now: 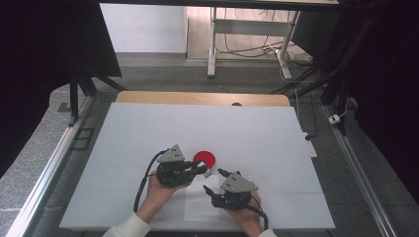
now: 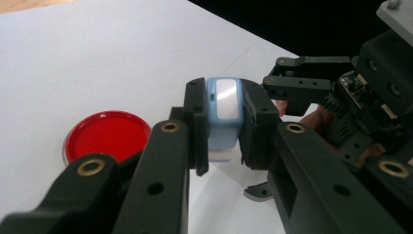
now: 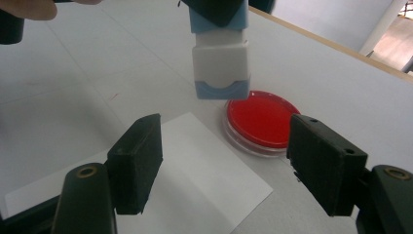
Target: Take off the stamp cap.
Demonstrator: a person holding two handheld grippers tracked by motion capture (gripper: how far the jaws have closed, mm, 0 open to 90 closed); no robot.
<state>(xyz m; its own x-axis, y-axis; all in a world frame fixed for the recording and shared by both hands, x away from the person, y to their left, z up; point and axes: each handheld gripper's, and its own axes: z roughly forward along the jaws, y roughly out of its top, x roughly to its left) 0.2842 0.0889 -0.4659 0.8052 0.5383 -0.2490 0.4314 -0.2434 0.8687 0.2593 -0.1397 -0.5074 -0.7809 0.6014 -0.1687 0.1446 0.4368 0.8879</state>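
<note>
While clamping stamp [image 2: 223,114], left gripper [image 2: 223,127] closed

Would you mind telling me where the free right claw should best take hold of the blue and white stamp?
Probably the white lower section of the stamp, from below the left claw, which already clamps the blue top. That section hangs clear above the paper, its flat sides suiting the open right claw.
</note>
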